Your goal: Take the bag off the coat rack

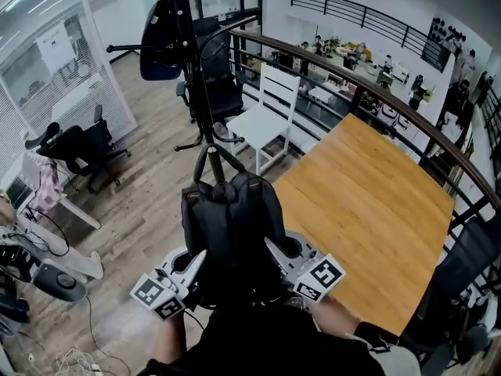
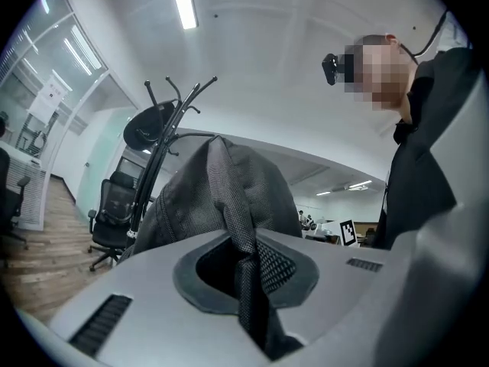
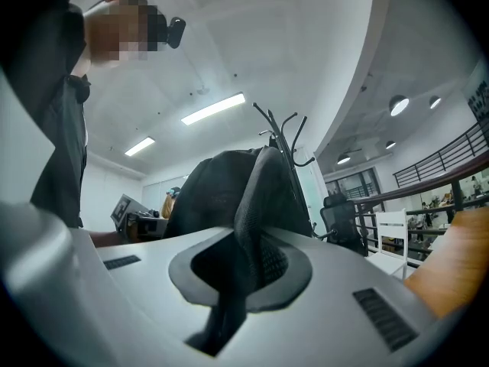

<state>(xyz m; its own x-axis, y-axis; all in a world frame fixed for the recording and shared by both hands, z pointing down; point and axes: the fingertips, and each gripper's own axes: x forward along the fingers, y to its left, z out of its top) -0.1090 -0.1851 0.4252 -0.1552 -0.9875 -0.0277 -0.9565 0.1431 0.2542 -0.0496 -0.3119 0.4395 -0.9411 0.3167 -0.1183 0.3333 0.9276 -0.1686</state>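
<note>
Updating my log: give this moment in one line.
left claw, right claw: shut on mesh straps | black fabric backpack: off black metal coat rack

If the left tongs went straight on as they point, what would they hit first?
The backpack: the left tongs pinch its mesh strap, and its body sits right ahead; the coat rack seems farther behind.

Black backpack (image 1: 233, 225) w/ grey mesh straps is hanging upright, off the hooks of the coat rack (image 1: 190, 61), its top loop pointing to 12 o'clock in head view. One strap is being pinched by the left gripper (image 1: 190, 271) at the pack's 8 o'clock, the other by the right gripper (image 1: 279, 258) at 4 o'clock. Rack, a black pole w/ curved hooks & spread feet, is standing upright at 12 o'clock, behind the pack.
</note>
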